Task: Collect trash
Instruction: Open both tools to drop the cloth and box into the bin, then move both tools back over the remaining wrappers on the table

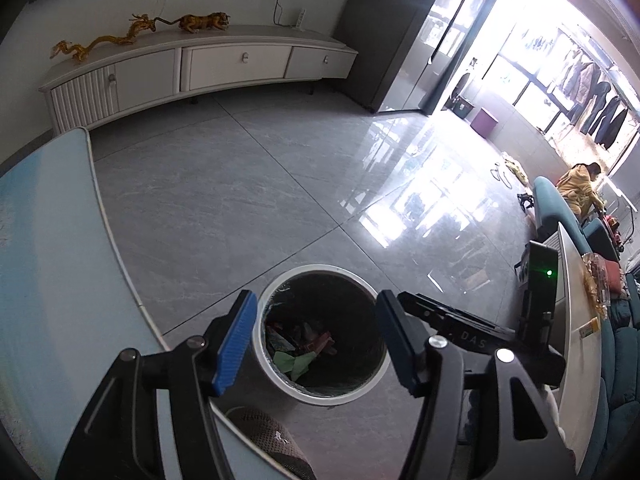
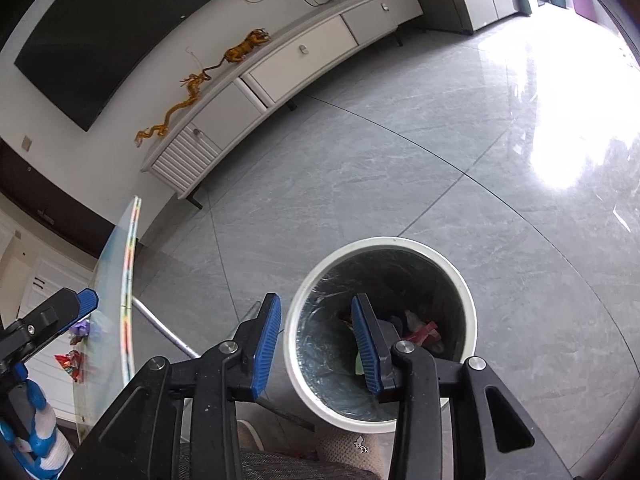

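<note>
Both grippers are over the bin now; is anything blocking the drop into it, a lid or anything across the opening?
Nothing visible: the white bin has no lid, its mouth is open below both empty grippers, left and right, with wrappers already inside.

**Open gripper above a filled bin**

The left gripper, black with blue ribbed pads, sits at the bottom centre of the frame, its jaws apart with nothing between them. Behind the gap stands a round white waste bin with a dark liner on the grey tiled floor; crumpled wrappers, red and green, lie inside. A pale blue tabletop fills the left edge. A white low cabinet runs across the upper left, carrying golden dragon and tiger figurines. The other black gripper shows at lower right.
</note>
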### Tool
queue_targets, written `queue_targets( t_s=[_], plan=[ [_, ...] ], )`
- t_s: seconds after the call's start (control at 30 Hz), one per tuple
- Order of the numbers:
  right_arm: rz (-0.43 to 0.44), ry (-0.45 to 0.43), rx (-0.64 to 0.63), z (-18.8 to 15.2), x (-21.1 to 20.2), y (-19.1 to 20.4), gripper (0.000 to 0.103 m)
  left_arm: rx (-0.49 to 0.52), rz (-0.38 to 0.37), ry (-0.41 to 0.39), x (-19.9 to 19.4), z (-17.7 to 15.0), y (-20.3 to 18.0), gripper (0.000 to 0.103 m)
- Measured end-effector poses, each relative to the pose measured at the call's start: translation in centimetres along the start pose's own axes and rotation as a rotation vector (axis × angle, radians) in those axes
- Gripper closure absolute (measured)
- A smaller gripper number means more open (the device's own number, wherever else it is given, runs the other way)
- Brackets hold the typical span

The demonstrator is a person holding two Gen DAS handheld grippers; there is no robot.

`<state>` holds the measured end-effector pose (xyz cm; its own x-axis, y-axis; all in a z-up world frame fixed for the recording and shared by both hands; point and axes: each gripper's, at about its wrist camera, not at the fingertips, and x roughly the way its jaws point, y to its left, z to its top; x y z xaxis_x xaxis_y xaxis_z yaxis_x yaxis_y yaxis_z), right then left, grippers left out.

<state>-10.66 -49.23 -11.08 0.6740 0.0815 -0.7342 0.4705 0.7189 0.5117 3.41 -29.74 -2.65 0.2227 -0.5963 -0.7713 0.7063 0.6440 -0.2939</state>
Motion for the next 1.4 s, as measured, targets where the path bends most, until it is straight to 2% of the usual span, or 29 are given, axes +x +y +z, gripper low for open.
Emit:
queue_targets(
  t_s=[0.1,0.37,0.63,0.9,1.2,1.4],
  plan=[
    [0.014,-0.017,-0.025,0.1,-1.1,1.6,0.068,-0.022,0.032,-0.039,-2.6,-0.6,1.5,0.043],
    [0.081,-0.063,-0.131,0.1,-3.9,7.3,0.067,-0.085,0.176,-0.180,-10.3,-2.3,5.7,0.043],
    [0.145,-0.106,-0.241,-0.1,-6.5,13.3,0.067,-0.165,0.235,-0.291,-17.2,-4.2,9.4,0.043],
    [0.196,-0.137,-0.367,-0.3,-8.0,20.1,0.067,-0.248,0.293,-0.359,-21.4,-5.7,13.2,0.043],
    [0.325,-0.186,-0.479,1.9,-9.4,29.2,0.067,-0.326,0.405,-0.441,-28.1,-4.0,18.8,0.043],
    [0.388,-0.188,-0.555,2.4,-8.3,34.9,0.065,-0.447,0.456,-0.437,-30.0,-4.9,24.5,0.043]
  ],
)
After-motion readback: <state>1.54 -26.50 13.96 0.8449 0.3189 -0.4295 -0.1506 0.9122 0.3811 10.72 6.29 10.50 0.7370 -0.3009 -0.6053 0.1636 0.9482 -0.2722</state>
